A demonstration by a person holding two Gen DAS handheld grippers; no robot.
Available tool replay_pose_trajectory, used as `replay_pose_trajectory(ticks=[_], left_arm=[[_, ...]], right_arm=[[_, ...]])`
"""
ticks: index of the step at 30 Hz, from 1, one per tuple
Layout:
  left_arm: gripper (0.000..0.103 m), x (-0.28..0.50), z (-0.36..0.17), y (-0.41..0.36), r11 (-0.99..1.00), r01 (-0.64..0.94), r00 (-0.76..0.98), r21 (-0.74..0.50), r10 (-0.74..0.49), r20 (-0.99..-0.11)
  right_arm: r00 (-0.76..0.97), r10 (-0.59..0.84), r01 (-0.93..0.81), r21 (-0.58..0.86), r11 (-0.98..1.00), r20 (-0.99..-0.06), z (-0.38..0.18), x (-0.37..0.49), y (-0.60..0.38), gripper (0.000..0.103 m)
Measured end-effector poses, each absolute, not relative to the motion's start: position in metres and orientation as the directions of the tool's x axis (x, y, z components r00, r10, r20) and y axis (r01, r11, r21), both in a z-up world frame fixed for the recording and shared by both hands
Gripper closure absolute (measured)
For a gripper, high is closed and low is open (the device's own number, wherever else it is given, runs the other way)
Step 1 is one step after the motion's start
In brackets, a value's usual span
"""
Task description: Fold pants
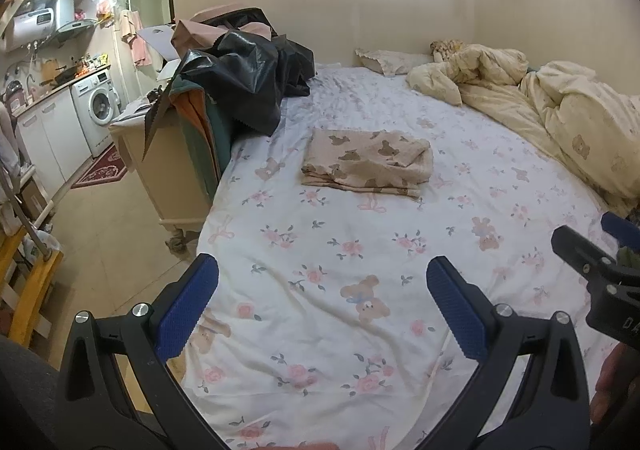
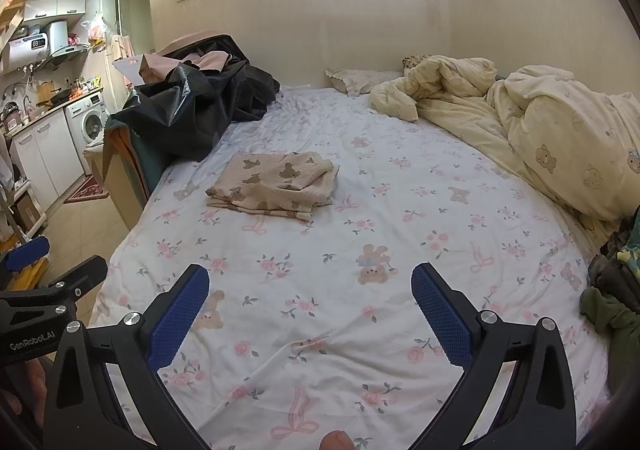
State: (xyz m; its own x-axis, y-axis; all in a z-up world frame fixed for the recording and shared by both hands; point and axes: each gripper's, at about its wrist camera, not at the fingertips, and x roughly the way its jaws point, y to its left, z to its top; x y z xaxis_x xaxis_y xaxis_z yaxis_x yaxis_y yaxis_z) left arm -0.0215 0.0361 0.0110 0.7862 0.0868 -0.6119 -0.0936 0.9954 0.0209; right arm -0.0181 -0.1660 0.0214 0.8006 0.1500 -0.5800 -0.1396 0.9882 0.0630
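The pants, beige with brown bear prints, lie folded into a compact rectangle on the floral bed sheet, toward the far left of the bed; they also show in the right wrist view. My left gripper is open and empty, held above the near part of the bed, well short of the pants. My right gripper is open and empty, beside the left one. The right gripper shows at the right edge of the left wrist view; the left gripper shows at the left edge of the right wrist view.
A crumpled cream duvet and a pillow lie at the bed's far right. Black bags and clothes are piled at the far left corner. Dark green clothing lies at the right edge. A kitchen with a washing machine is left.
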Motion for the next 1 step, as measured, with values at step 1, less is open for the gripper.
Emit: replay_pose_trajectory(ticks=[1], left_arm=[[0.0,-0.0218,0.0113,0.0388,0.994,-0.105,0.779,0.001,0.083,-0.621]], right_arm=[[0.8,0.154,-0.141,0.067,0.988,-0.58,0.0212,-0.0186,-0.1661,0.0]])
